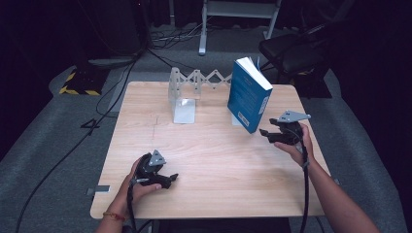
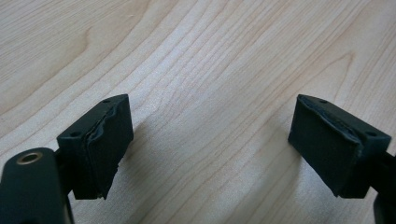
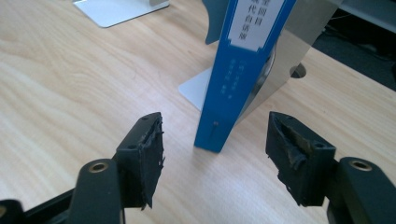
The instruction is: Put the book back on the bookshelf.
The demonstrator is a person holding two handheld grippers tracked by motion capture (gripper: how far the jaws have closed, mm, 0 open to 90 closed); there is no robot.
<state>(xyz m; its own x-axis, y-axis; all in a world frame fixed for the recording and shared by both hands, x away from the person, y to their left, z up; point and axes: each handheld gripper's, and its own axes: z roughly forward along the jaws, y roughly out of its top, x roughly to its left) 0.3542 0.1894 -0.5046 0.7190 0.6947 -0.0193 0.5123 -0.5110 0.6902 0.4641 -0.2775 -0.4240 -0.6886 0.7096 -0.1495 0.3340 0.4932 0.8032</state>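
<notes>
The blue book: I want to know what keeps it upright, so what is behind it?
Behind the blue paperback book stands a shiny metal bookend plate, its flat white foot on the wooden table. The book hides their contact.

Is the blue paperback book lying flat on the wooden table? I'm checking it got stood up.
No, the blue paperback book stands on its bottom edge, leaning against a silver metal bookend.
</notes>
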